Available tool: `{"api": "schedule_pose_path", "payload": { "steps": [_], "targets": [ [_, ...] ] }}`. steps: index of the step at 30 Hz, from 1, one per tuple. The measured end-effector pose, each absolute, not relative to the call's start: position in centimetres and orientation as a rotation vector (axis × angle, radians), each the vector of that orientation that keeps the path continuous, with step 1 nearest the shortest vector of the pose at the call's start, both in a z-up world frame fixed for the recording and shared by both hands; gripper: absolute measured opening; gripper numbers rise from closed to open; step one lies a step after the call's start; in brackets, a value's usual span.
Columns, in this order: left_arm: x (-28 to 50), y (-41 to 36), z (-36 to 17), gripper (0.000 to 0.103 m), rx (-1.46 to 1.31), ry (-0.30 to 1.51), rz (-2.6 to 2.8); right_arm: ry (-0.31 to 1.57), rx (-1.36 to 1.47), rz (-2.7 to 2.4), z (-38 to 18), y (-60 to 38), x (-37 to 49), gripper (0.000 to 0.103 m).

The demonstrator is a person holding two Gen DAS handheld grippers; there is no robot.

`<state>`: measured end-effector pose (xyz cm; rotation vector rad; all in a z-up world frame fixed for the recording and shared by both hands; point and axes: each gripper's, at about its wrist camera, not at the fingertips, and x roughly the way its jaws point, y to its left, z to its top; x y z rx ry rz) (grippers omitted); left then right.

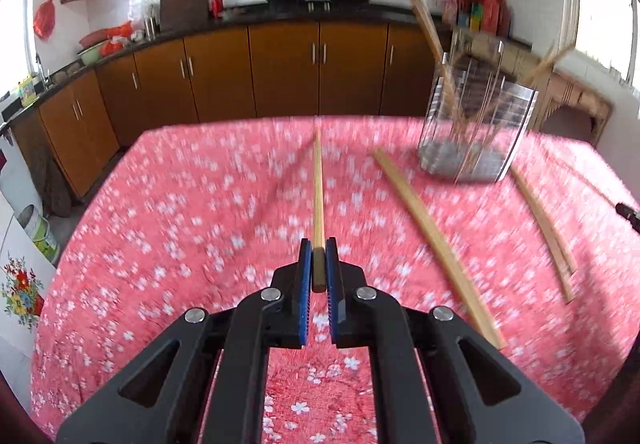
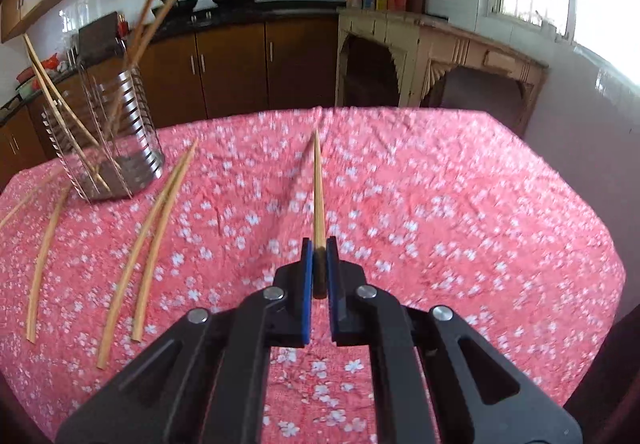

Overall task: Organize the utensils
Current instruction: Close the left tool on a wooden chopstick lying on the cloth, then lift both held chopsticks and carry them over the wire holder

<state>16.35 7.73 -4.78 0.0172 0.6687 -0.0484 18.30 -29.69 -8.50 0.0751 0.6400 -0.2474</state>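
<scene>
Through my left wrist camera, my left gripper [image 1: 319, 264] was clamped on the dark butt end of a chopstick [image 1: 318, 196], its blue pads [image 1: 305, 276] pressed against either side, and the stick ran straight ahead of me above the pink flowered tablecloth [image 1: 200, 224]. To the right of it a pair of loose chopsticks [image 1: 436, 244] lay side by side on the cloth, and another pair [image 1: 544, 228] lay farther right, near the table's edge. The slotted metal utensil holder [image 1: 476, 132] stood upright at the far right of the table, blurred, with several chopsticks leaning out of it [image 1: 420, 8]. Brown kitchen cabinets [image 1: 280, 68] lined the wall behind. Through my right wrist camera, my right gripper [image 2: 319, 264] was likewise closed on the dark end of a second chopstick [image 2: 318, 196], which pointed ahead over the same cloth [image 2: 440, 224]. Here the holder [image 2: 116, 148] stood at the far left of the table, chopsticks slanting out of its top [image 2: 148, 20]. Two loose chopsticks [image 2: 148, 244] lay close together just right of the holder, and another [image 2: 44, 256] lay farther left, near the table's edge. A pale wooden side table [image 2: 440, 56] stood beyond the far side of the table.
</scene>
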Motion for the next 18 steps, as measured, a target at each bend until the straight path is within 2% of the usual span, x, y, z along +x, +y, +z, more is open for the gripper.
{"api": "schedule_pose_path", "payload": {
  "steps": [9, 18],
  "targets": [
    [14.6, 8.6, 1.7, 0.007, -0.052, 0.454, -0.048, 0.439, 0.085, -0.226, -1.9, -29.7, 16.2, 0.007],
    [14.8, 9.1, 5.2, 0.007, -0.095, 0.341, -0.021, 0.331, 0.116, -0.179, 2.6, -29.5, 16.2, 0.007]
  ]
}}
